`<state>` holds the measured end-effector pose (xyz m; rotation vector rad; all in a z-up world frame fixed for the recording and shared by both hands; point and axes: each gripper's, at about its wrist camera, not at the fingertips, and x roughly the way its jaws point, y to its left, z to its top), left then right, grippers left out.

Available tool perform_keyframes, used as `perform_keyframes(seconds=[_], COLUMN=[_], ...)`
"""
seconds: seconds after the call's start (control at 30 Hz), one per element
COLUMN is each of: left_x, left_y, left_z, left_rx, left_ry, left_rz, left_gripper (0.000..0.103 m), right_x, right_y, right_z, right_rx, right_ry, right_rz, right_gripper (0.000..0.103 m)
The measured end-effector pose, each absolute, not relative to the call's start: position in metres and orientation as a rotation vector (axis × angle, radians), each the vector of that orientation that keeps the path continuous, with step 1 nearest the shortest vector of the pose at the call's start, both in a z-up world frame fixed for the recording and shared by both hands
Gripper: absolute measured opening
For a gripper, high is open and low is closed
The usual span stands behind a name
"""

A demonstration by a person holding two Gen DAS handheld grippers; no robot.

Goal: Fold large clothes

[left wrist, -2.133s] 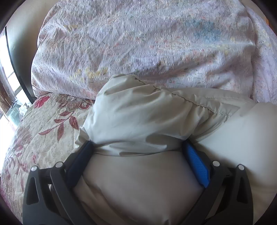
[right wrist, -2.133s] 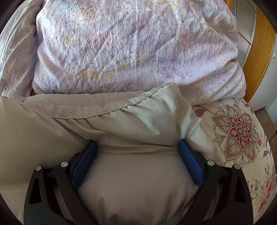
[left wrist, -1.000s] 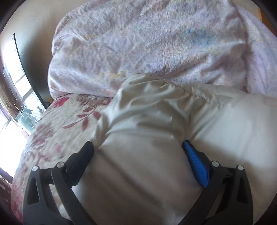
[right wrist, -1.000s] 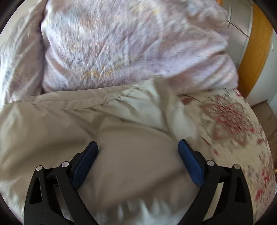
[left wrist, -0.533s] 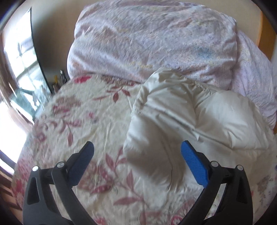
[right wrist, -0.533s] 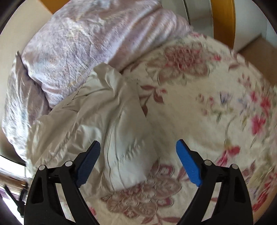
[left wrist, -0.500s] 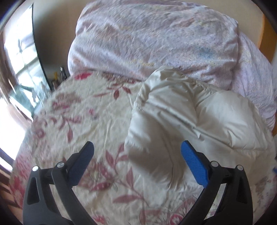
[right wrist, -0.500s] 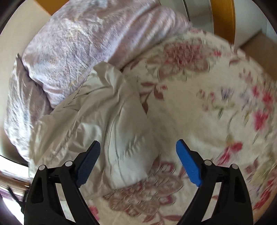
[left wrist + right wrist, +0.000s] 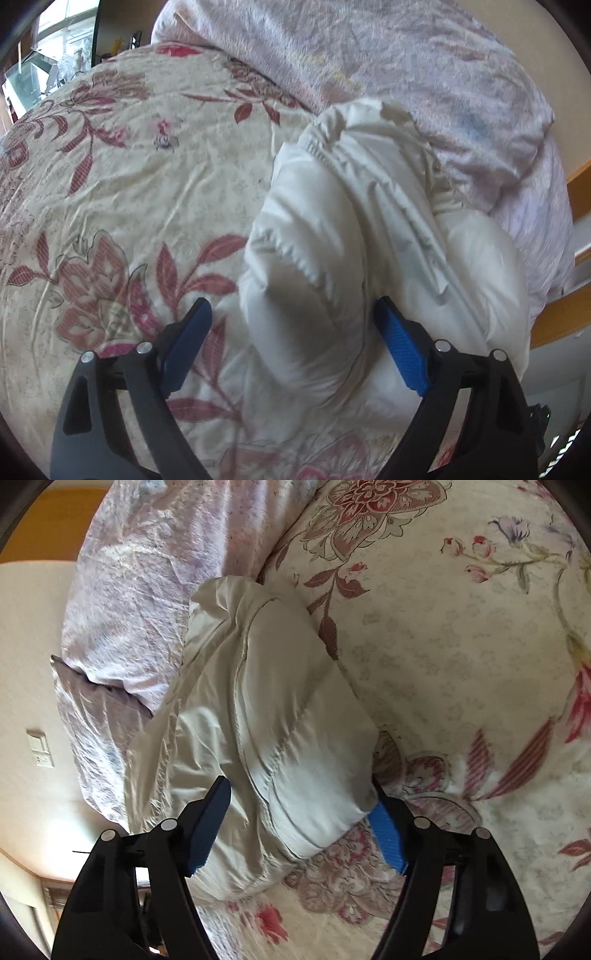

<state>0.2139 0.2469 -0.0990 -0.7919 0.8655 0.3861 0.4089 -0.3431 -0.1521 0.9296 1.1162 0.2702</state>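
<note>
A puffy off-white jacket (image 9: 362, 236) lies folded into a thick bundle on the floral bedspread (image 9: 122, 184), its far end against the pillows. It also shows in the right wrist view (image 9: 266, 731). My left gripper (image 9: 295, 343) is open and empty, its blue pads on either side of the bundle's near end. My right gripper (image 9: 303, 827) is open and empty, straddling the bundle's other end without holding it.
Lilac patterned pillows (image 9: 388, 62) lie behind the jacket and show in the right wrist view (image 9: 147, 572). A wooden bed frame (image 9: 569, 302) runs at the right. A window (image 9: 48, 48) is at the far left. A wall switch (image 9: 40, 751) is on the cream wall.
Both grippers have drawn back from the jacket, where they pressed into it a second ago, and swung round its ends. The jacket stays folded by the pillows.
</note>
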Motion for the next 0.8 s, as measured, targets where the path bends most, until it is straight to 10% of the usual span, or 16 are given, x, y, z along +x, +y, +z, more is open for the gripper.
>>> perform_keyframes(seconds=[0.37,0.8], left_x=[0.205,0.083], left_y=[0.247,0.255], left_z=[-0.092,-0.074], left_rx=[-0.956,-0.928], left_ry=[0.720,0.691], left_rz=[0.311,0.241], left_gripper=[0.024,0.022], right_x=[0.397,0.307], right_y=[-0.346,-0.350], right_z=[-0.154,-0.151], right_rx=[1.047,1.038], right_ry=[0.989,1.032], right_rz=[0.333,0.506], right_gripper=[0.026,0.023])
